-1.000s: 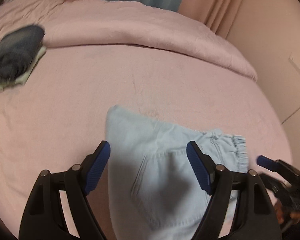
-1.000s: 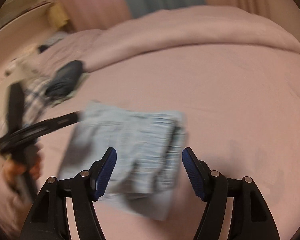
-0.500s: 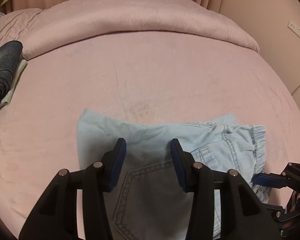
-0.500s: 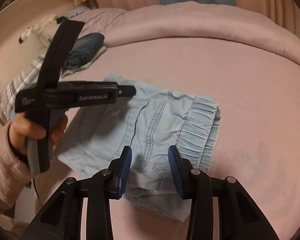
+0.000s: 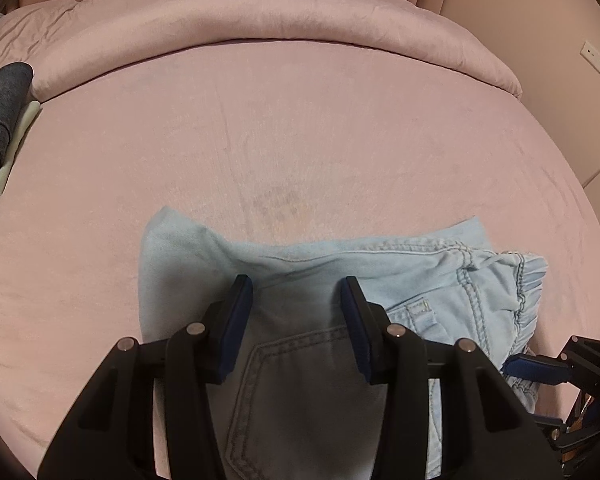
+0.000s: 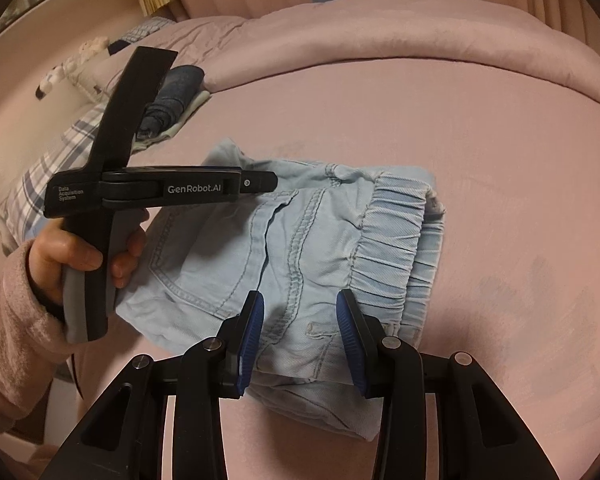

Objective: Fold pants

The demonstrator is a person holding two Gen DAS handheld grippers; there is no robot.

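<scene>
The pants [image 5: 332,280], pale blue denim with an elastic waistband, lie folded into a compact bundle on the pink bed [image 5: 300,140], toward its near edge and well apart from the rolled pink duvet [image 5: 260,12] at the far side. The waistband end of the bundle is its right end in both views.

The left gripper [image 5: 296,300] hangs over the left half of the pants, above the stitched back pocket; its blue-padded fingers [image 5: 236,320] have just been closing and now stand partly apart with denim below the gap. Whether the pads press into the cloth cannot be told from these views.

The right gripper [image 6: 300,320] sits over the near edge of the pants, just inside the gathered waistband; its fingers [image 6: 252,332] too have just narrowed and stand half apart, cloth lying between and under them (a grip is not clear here either).

In the right wrist view, a hand [image 6: 80,256] in a pink sleeve holds the left gripper's handle beside the pants' left end. Beyond that end, a stack of dark folded clothes [image 6: 172,96] rests on the bed.
</scene>
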